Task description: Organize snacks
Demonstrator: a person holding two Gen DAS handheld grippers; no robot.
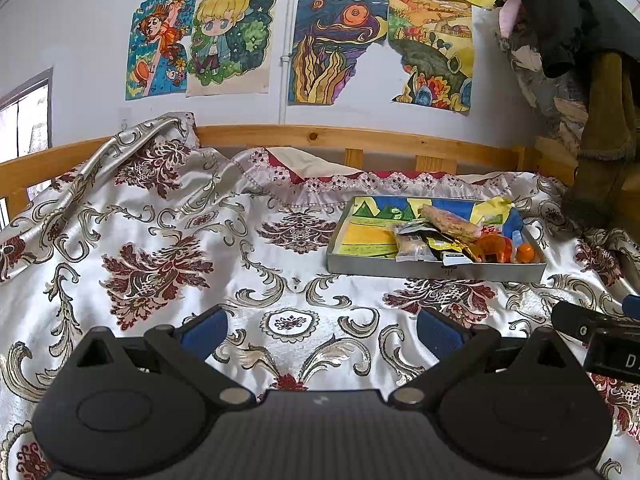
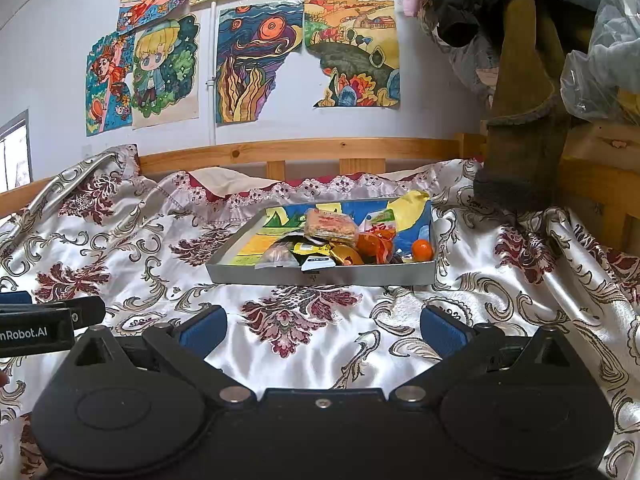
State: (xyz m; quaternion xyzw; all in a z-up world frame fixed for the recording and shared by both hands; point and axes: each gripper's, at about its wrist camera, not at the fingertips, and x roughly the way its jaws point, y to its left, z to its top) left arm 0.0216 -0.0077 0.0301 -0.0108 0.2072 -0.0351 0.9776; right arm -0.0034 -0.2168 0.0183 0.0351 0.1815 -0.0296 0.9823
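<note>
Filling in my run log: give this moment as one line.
left gripper: open, empty | right gripper: open, empty | snacks: piled in tray on bedspread | both short of tray

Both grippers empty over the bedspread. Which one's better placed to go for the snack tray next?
Likely right. The tray lies straight ahead of the open right gripper; from the open left gripper it sits off to the right, so that one would have to reach across.

The left gripper body reads "nRobot.AI", its start cut off.
</note>
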